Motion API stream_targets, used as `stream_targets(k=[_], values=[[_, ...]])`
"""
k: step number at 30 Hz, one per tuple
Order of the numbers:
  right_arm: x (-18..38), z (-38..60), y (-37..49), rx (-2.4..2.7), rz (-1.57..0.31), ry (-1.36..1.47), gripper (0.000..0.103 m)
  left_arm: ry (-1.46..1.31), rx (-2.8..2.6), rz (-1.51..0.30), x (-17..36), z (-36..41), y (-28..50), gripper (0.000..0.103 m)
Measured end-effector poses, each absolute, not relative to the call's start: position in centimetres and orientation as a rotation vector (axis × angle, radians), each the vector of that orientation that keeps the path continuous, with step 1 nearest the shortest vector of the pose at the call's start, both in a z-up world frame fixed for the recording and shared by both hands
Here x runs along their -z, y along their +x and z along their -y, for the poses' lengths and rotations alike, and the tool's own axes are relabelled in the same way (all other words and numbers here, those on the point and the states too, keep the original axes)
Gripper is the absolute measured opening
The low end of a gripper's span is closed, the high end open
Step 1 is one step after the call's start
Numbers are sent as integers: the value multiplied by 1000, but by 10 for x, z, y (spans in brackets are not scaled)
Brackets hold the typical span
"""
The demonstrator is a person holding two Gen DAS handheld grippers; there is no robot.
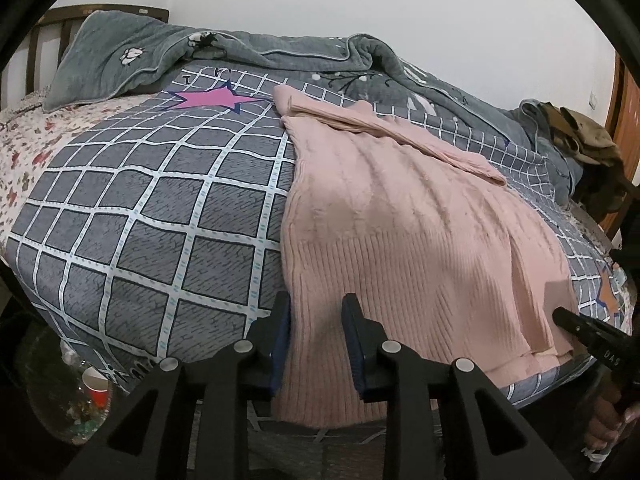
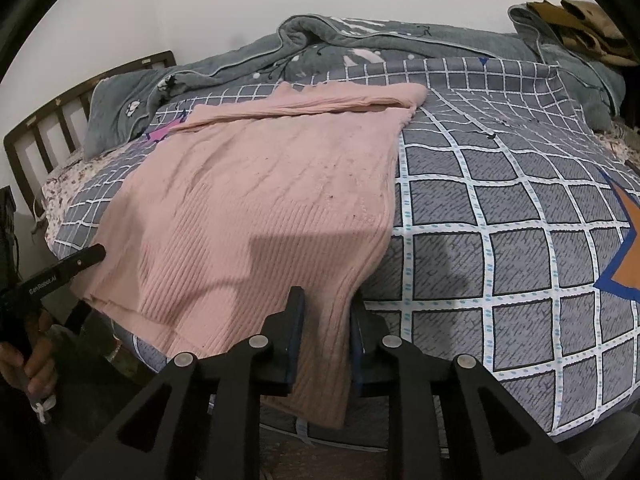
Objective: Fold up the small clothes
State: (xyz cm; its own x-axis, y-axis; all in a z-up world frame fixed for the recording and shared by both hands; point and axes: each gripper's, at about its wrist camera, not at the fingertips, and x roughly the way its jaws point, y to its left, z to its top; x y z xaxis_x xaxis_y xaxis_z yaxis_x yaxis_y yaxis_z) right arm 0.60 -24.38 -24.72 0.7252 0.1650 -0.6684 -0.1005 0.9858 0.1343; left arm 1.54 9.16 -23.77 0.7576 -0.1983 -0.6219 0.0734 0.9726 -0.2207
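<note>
Left wrist view: a pink knit sweater [image 1: 400,216] lies on a grey checked bedsheet [image 1: 152,208], its ribbed hem hanging over the near edge of the bed and one sleeve folded across its far end. The left gripper [image 1: 316,312] straddles the hem's left corner; its jaws stand only a little apart with the knit bunched between the blue pads, which press on the fabric from both sides. At the lower right the right gripper [image 1: 588,330] reaches the hem's other corner, held in a hand [image 1: 608,428]. A grey quilt [image 1: 280,48] is heaped along the wall, a pink star [image 1: 212,98] is printed on the sheet, and a red paper cup [image 1: 96,390] stands on the floor.

Right wrist view: the sweater [image 2: 260,184] spreads to the left and ahead. The right gripper [image 2: 326,308] is narrowly open around the hem's right corner, which drapes down between the pads and is pinched there. The left gripper [image 2: 76,266] shows at the left edge, its tip at the hem's far corner, in a hand [image 2: 36,364]. A wooden headboard [image 2: 80,96] stands behind the quilt [image 2: 360,40].
</note>
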Motion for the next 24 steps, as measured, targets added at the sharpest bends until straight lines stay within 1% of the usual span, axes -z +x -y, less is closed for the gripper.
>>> stream_targets(k=[2,4,5,6,7,11,24], values=[[247,245,6,-151,-747,102,21,-193,151,-696,238,-92,15,25],[247,245,5,-150,-744,105,21,-189,133,-694,238,-93,15,18],[247,245,5,-146,-740,102,21,-192,128,-694,239,-94,15,11],[247,244,4,-142,-733,97,15,-199,130,-691,238,-96,15,8],[247,243,3,-149,-728,96,7,-213,136,-685,238,-98,14,8],[241,244,-4,-144,-678,82,5,-259,129,-627,231,-109,6,7],[239,267,-7,-98,-661,94,5,-295,100,-637,233,-121,9,7]])
